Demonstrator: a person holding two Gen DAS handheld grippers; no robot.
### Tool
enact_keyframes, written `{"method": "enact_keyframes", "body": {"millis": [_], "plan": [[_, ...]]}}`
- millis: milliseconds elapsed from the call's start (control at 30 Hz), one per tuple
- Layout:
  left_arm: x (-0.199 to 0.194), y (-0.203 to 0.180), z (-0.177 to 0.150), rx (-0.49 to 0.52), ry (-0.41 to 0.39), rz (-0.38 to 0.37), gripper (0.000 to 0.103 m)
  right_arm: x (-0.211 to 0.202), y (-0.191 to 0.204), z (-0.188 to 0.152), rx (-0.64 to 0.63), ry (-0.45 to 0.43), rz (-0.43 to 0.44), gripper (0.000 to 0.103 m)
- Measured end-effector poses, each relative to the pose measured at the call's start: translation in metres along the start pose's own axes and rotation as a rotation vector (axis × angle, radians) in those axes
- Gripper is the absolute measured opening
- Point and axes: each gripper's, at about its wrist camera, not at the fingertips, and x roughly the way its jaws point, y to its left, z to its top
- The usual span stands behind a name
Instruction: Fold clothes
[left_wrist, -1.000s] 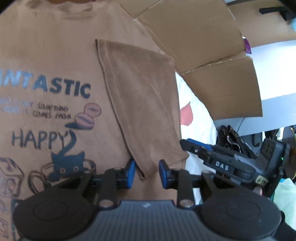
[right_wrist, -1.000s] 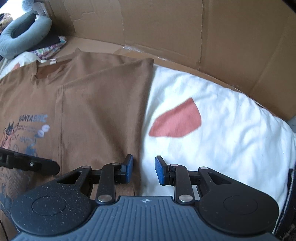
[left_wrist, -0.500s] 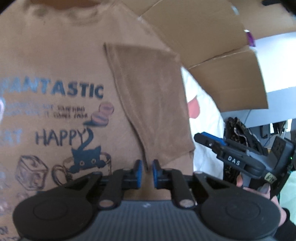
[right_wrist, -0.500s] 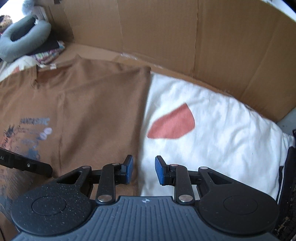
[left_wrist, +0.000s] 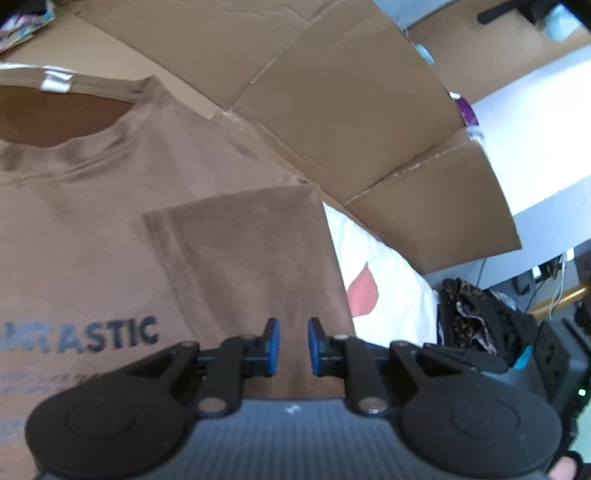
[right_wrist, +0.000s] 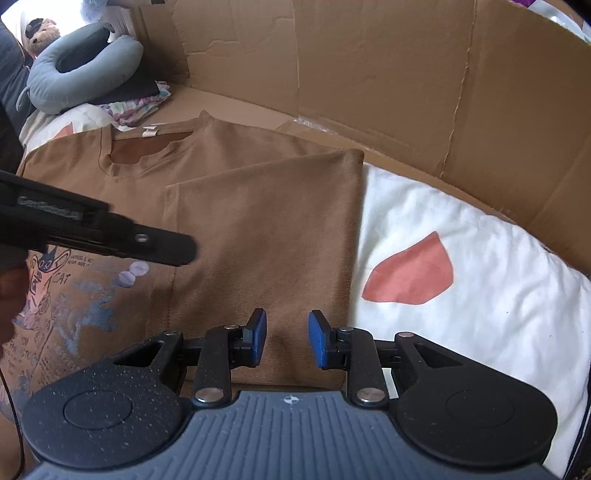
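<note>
A brown T-shirt (left_wrist: 92, 229) (right_wrist: 122, 177) with a dark "FANTASTIC" print lies flat, front up, on white bedding (right_wrist: 461, 332). Its sleeve (left_wrist: 258, 266) (right_wrist: 269, 229) is folded inward over the chest. My left gripper (left_wrist: 293, 347) hovers open over the lower part of that folded sleeve, nothing between its blue pads. My right gripper (right_wrist: 287, 338) is open too, above the sleeve's near end, close to the shirt's side edge. The black fingers (right_wrist: 162, 245) of the left gripper cross the right wrist view over the print.
Cardboard walls (left_wrist: 351, 92) (right_wrist: 406, 74) stand behind and to the right of the shirt. A grey neck pillow (right_wrist: 81, 74) and folded cloth sit at the far left. A dark patterned garment (left_wrist: 476, 317) lies past the bedding's right edge.
The left gripper pinched nearly shut at the sleeve's lower corner, then opened and moved up toward the collar. The right gripper shifted left from the shirt's edge to over the sleeve.
</note>
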Motion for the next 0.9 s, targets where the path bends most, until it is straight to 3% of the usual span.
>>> {"method": "enact_keyframes", "body": {"millis": [200,267,700,767,900], "plan": [[0.015,0.003,-0.004,0.043,0.029,0.076,0.015,0.004,0.000,-0.008,-0.010,0.017,-0.009,0.031],[0.016,0.009,-0.001,0.035,0.029,0.092,0.005,0.004,-0.001,-0.011,-0.010,0.024,-0.013,0.031],[-0.028,0.052,0.044,-0.021,-0.047,0.227,0.006,-0.005,-0.010,-0.017,0.010,0.094,-0.023,0.030],[-0.039,0.057,0.049,-0.036,-0.062,0.246,0.016,-0.010,-0.009,-0.014,0.016,0.089,-0.022,0.030],[-0.071,0.064,0.055,-0.037,-0.100,0.266,0.028,-0.019,-0.004,-0.006,0.014,0.068,-0.009,0.030]]}}
